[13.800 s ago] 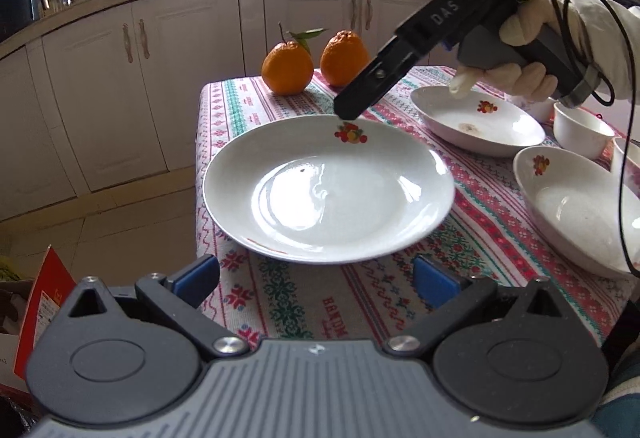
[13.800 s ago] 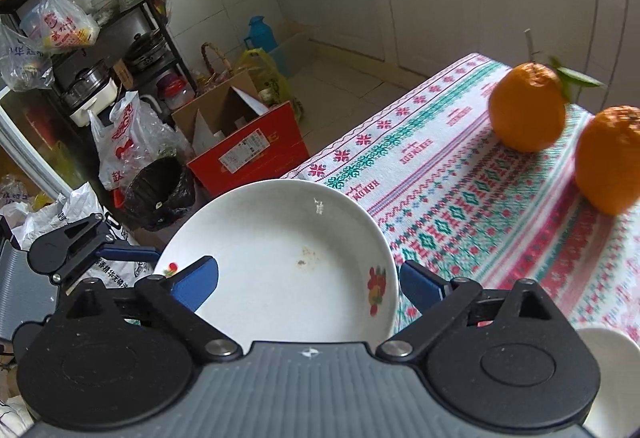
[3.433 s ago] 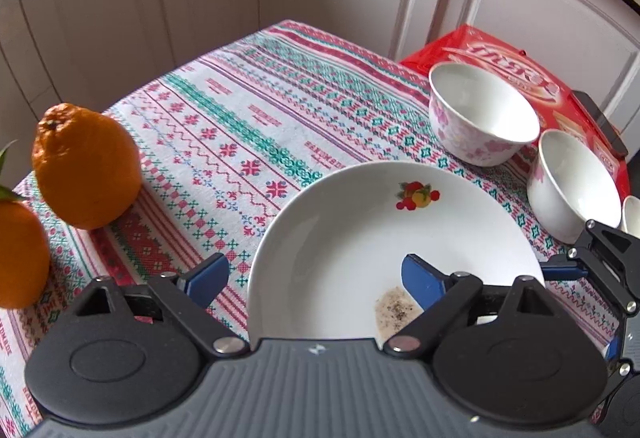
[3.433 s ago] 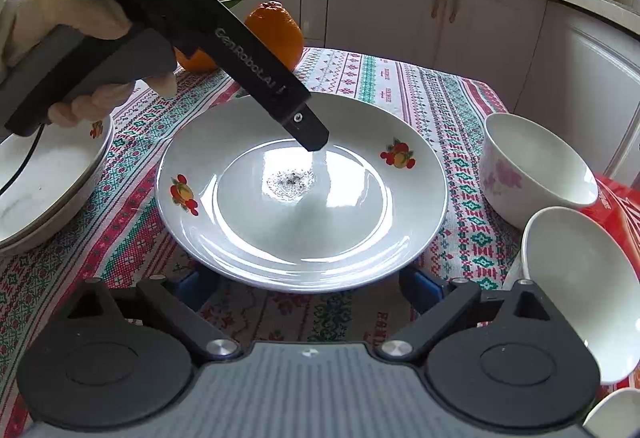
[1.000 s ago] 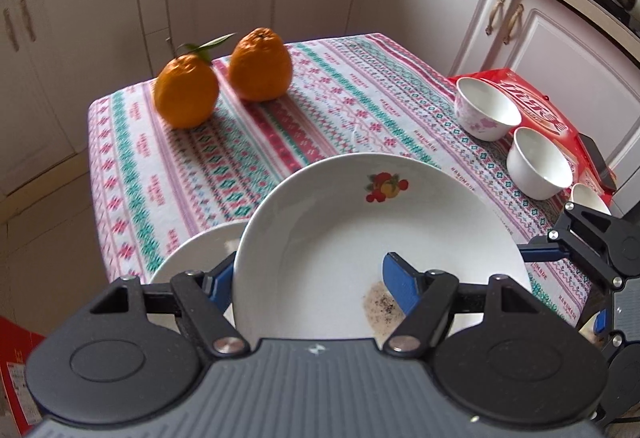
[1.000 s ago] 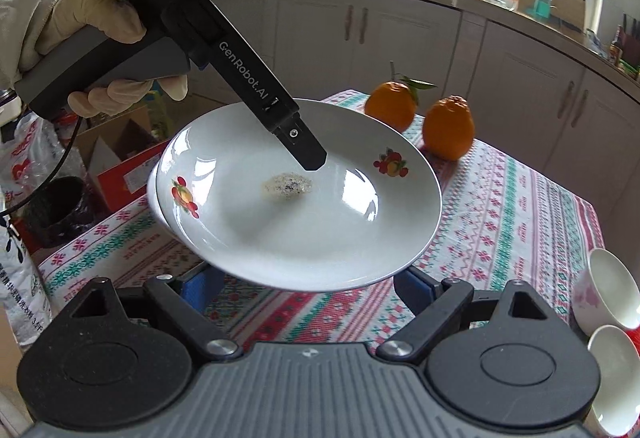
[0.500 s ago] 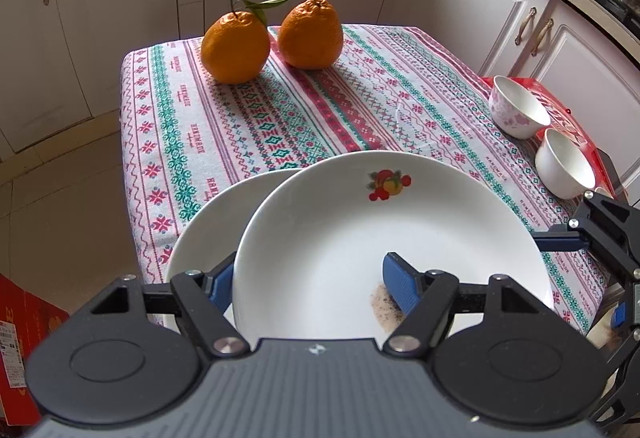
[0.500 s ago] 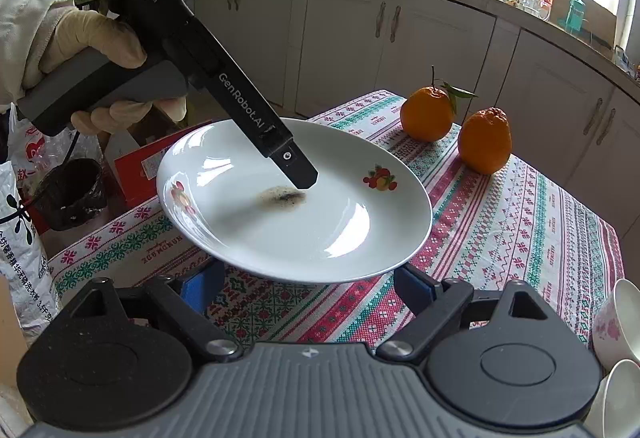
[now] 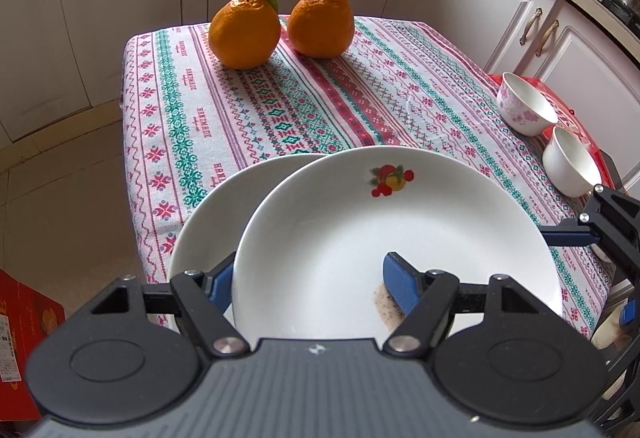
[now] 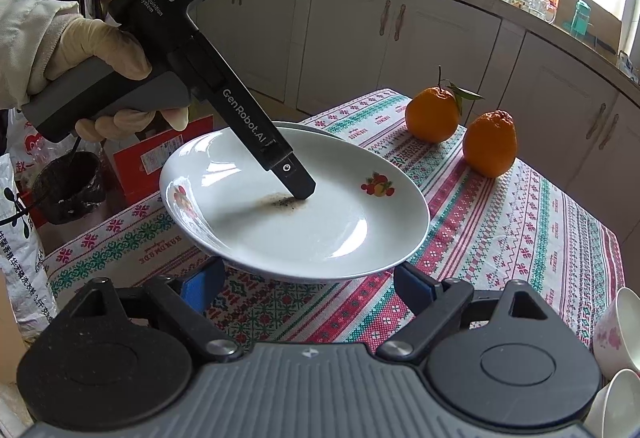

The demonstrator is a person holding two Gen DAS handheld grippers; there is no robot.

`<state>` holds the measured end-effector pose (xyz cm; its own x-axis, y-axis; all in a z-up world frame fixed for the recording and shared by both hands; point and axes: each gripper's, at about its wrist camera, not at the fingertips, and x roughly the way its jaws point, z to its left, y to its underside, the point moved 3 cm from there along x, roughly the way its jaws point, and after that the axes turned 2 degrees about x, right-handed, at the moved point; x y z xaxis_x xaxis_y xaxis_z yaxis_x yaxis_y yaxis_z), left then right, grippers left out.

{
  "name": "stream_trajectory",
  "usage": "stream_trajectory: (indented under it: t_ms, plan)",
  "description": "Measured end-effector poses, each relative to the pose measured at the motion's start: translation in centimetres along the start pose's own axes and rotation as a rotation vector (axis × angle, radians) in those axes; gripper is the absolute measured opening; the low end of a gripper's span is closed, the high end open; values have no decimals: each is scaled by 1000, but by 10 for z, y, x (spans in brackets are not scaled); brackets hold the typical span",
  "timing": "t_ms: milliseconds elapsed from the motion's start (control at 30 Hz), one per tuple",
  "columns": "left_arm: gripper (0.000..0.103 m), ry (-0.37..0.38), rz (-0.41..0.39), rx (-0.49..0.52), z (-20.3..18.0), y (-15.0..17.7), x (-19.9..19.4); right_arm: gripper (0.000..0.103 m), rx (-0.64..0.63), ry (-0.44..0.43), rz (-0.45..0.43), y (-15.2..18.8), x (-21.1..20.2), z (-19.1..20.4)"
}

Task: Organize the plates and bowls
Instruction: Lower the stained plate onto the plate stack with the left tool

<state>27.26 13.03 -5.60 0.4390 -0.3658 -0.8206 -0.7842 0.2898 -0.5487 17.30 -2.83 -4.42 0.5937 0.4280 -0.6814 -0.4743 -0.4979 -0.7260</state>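
My left gripper (image 9: 310,274) is shut on a white plate (image 9: 400,222) with a fruit motif and a dark crumb stain. One blue finger (image 9: 400,288) lies inside the plate; the other sits outside the rim at the left. The plate hangs tilted just above a second white plate (image 9: 224,206) at the table's near left corner. In the right wrist view a gloved hand (image 10: 100,54) holds that gripper, its upper finger (image 10: 288,170) pressing into the plate (image 10: 320,222). My right gripper (image 10: 308,286) stands open and empty, its fingers below the plate's near rim.
Two oranges (image 9: 244,34) (image 9: 320,22) sit at the far end of the patterned tablecloth (image 9: 360,98). Two small bowls (image 9: 526,106) (image 9: 570,162) stand on a red box (image 9: 560,94) at the right. A red carton (image 9: 24,318) and a black bin (image 10: 68,186) are on the floor.
The left gripper has carried the plate down and towards the table's near left corner. More of the plate underneath now shows. The right gripper has barely moved.
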Motion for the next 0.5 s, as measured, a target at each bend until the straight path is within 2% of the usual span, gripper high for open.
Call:
stream_trajectory:
  t_ms: [500]
  plan:
    - [77,10,22,-8,8,6,4,94,-8,-8,2,-3,1,5]
